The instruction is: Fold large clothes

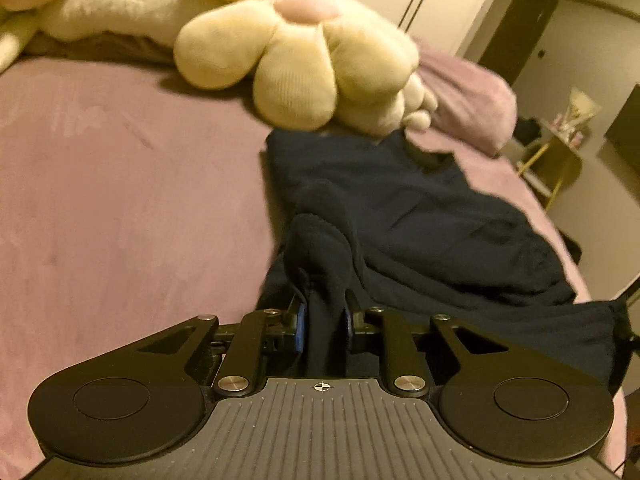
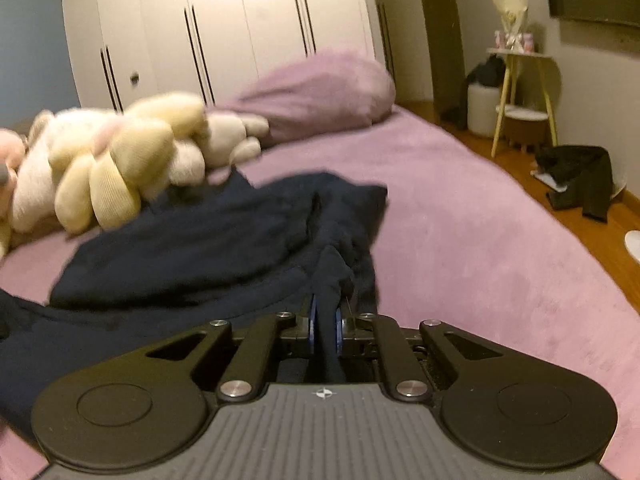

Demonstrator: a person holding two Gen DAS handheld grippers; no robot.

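Observation:
A large dark navy garment (image 1: 420,216) lies rumpled on the purple bed cover (image 1: 120,200). My left gripper (image 1: 325,312) is shut on a bunched fold of the garment at its left side, and the cloth rises between the blue pads. In the right wrist view the same garment (image 2: 192,248) spreads to the left. My right gripper (image 2: 326,320) is shut on a gathered edge of it at its right side. Both views are blurred by motion.
A cream flower-shaped plush (image 1: 296,52) and other soft toys (image 2: 112,164) lie just beyond the garment. A purple pillow (image 2: 320,92) sits behind. The bed edge drops to a wooden floor (image 2: 580,216) on the right, with a small side table (image 2: 520,92) and white wardrobes (image 2: 224,28).

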